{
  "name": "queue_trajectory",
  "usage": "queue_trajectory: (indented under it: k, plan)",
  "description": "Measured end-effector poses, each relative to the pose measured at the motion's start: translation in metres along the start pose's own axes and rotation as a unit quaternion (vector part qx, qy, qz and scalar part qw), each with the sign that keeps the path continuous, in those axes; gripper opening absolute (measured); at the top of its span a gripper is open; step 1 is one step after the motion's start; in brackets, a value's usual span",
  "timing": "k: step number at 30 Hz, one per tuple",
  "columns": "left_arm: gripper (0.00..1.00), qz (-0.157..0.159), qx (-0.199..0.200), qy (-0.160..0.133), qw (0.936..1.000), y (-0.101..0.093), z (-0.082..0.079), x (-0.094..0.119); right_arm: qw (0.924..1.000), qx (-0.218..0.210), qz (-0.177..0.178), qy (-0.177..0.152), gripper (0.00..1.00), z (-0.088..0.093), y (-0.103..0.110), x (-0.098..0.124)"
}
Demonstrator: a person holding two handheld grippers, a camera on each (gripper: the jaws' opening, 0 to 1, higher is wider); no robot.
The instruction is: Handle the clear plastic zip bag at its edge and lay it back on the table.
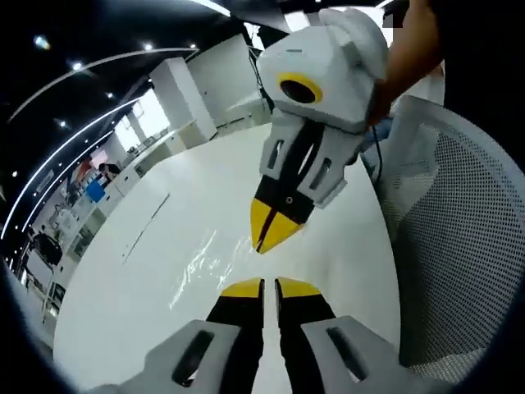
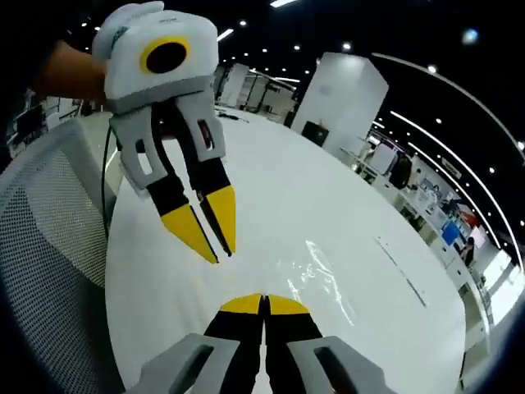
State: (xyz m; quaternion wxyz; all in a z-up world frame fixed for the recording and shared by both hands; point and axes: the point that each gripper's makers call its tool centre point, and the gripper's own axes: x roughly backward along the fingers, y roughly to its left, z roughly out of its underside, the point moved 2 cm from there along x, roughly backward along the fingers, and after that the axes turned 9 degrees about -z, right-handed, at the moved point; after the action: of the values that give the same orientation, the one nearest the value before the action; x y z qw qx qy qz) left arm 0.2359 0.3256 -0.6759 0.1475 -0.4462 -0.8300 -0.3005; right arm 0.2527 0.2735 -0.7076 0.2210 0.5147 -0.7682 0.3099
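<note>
Nearest the left gripper point(image 1: 269, 286), jaws together, the bag point(image 1: 205, 263) lay flat on the table point(image 1: 148, 312), long axis running away from it. Beyond the bag's edge, the right gripper point(image 1: 271, 232) hovered, jaws nearly closed.

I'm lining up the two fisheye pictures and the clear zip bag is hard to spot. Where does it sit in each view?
Left gripper view: the clear zip bag lies flat on the white table, left of centre, just beyond this view's own jaws.
Right gripper view: the bag lies right of centre, just beyond this view's own jaws.
Shared landmark: the mesh chair back at the table's edge.
</note>
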Motion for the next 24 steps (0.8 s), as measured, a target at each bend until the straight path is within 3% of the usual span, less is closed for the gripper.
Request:
queue_trajectory:
  k: [6, 19, 24]
  plan:
    - [0.02, -0.031, 0.061, -0.033, 0.9971, 0.013, -0.004, 0.012, 0.9994, 0.030, -0.006, 0.015, 0.00, 0.009, 0.003, -0.002]
    - [0.09, -0.069, 0.111, 0.001, 0.9914, 0.020, 0.036, 0.024, 0.9983, 0.038, -0.026, 0.036, 0.00, 0.028, 0.010, -0.013]
    - [0.13, -0.088, 0.129, 0.010, 0.9877, 0.021, 0.046, 0.025, 0.9989, 0.023, -0.027, 0.032, 0.07, 0.028, 0.012, -0.014]
